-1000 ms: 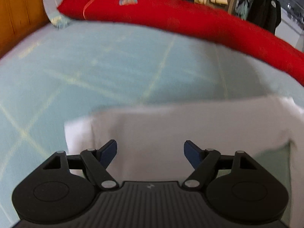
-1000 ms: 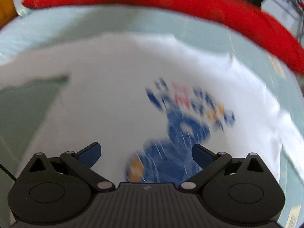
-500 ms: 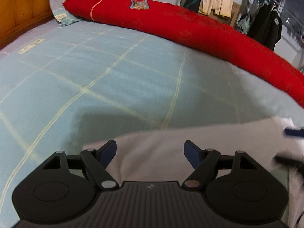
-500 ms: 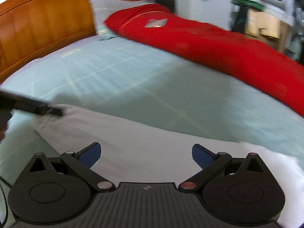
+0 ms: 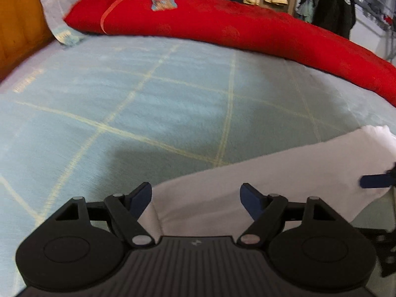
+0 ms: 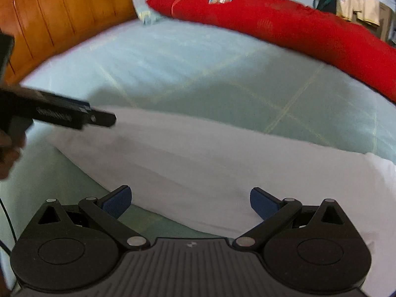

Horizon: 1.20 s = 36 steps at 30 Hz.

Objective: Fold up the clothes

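A bed fills both views, its pale blue-green sheet (image 5: 153, 104) crossed by thin yellow lines that form large squares. In the left wrist view a long red quilt (image 5: 247, 29) lies rolled along the far side, running from about 11 o'clock down to 3 o'clock, with a small patterned patch on it and an orange band near its left end. A pale pillow (image 5: 59, 7) sits at 10 o'clock, tucked partly under the quilt's end and against an orange wooden headboard (image 6: 57, 19), which the right wrist view shows at 10 to 11 o'clock. Beyond the bed, at 1 o'clock in the left view, dark and beige clothes (image 5: 334, 7) hang along a pale wall. No box, basket or other container shows.

The white garment (image 6: 210, 163) lies flat on the sheet as a long folded band. In the right view it stretches from 9 o'clock to 4 o'clock; in the left view it runs from 6 o'clock to 3 o'clock.

The left gripper (image 5: 195, 195) hangs over the garment's near left end with its blue pads spread wide and nothing pinched between them. The right gripper (image 6: 189, 199) hangs over the band's near edge, likewise spread apart and empty. Each tool shows in the other's view at the frame's edge.
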{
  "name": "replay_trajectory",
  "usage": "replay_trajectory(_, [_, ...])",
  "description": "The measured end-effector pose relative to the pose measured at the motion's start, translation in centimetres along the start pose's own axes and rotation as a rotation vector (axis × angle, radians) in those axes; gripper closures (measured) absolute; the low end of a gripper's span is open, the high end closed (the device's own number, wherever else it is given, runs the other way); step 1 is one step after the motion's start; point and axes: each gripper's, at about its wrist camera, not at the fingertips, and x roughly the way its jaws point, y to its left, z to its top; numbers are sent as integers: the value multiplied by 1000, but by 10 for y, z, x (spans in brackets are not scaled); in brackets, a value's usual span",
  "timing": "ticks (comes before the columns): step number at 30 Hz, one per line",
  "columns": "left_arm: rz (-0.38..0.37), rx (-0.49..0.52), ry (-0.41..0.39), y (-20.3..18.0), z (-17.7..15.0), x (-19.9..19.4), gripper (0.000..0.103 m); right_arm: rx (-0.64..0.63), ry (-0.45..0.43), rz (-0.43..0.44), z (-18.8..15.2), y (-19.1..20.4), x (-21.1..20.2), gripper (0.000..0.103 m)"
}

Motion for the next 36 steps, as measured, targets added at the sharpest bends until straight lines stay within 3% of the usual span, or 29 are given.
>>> replay_trajectory(3, [1,51,-23,-21,11,-12,24,32,-72,-3,-3,-8,-27,0])
replay_trajectory(7, [-43,162,-40,-80,34,-19,24,76,-130,-64,-23,-40,-66,0])
replay_trajectory(11, [-146,224,-58,-166,53,-18,24,135,-169,-160,-57,-89,-114,0])
replay_trajectory(15, [-298,276,-36,-270,64,-11,24,229,-197,-285,-106,-154,-169,0])
replay_trajectory(22, [-420,456,17,-437,51,-4,24,398,-185,-501,-196,-280,-249,0])
replay_trajectory(29, [-502,543,38,-557,34,6,24,526,-185,-636,-268,-391,-298,0])
replay_trajectory(36, [-537,688,34,-636,11,5,24,636,-124,-674,-334,-426,-324,0])
